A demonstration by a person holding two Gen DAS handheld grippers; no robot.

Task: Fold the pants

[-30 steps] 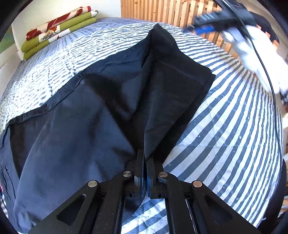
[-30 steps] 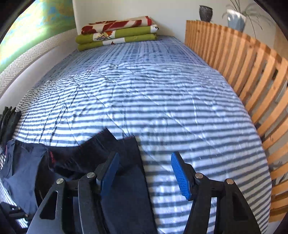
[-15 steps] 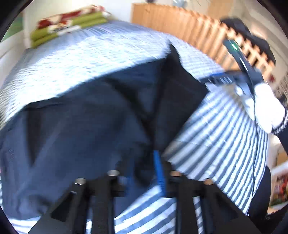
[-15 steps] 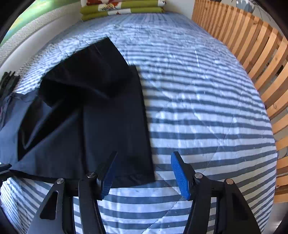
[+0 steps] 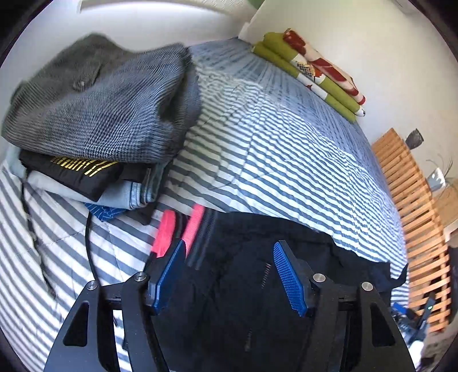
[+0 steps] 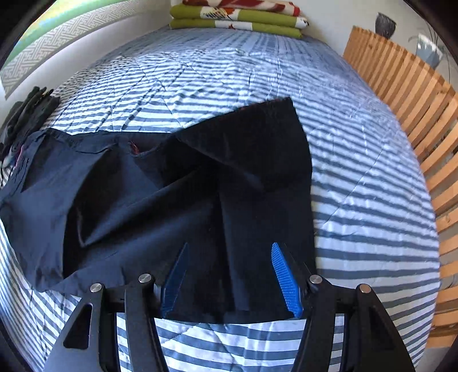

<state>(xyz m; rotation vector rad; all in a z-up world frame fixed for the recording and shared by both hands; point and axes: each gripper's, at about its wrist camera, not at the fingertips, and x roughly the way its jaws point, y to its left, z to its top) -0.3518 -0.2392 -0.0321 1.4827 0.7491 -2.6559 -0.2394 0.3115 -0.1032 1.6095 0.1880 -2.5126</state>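
Dark navy pants (image 6: 160,200) lie spread and partly folded on the striped bed cover, one leg end doubled back toward the middle with loose creases. My right gripper (image 6: 229,280) hangs open over the pants' near edge, nothing between its blue pads. In the left wrist view the same pants (image 5: 257,286) fill the bottom, their waist end with pink stripes (image 5: 177,229) just ahead. My left gripper (image 5: 232,274) is open above that end, holding nothing.
A stack of folded clothes (image 5: 100,114), grey knit on top, sits at the left on the striped bed cover (image 5: 286,143). Folded green and red bedding (image 6: 237,17) lies at the head. A wooden slatted rail (image 6: 415,114) runs along the right side.
My left gripper has let go of the pants fabric, opened, and swung toward the waist end and the clothes stack. My right gripper stayed open and pulled back, bringing more of the pants into view.
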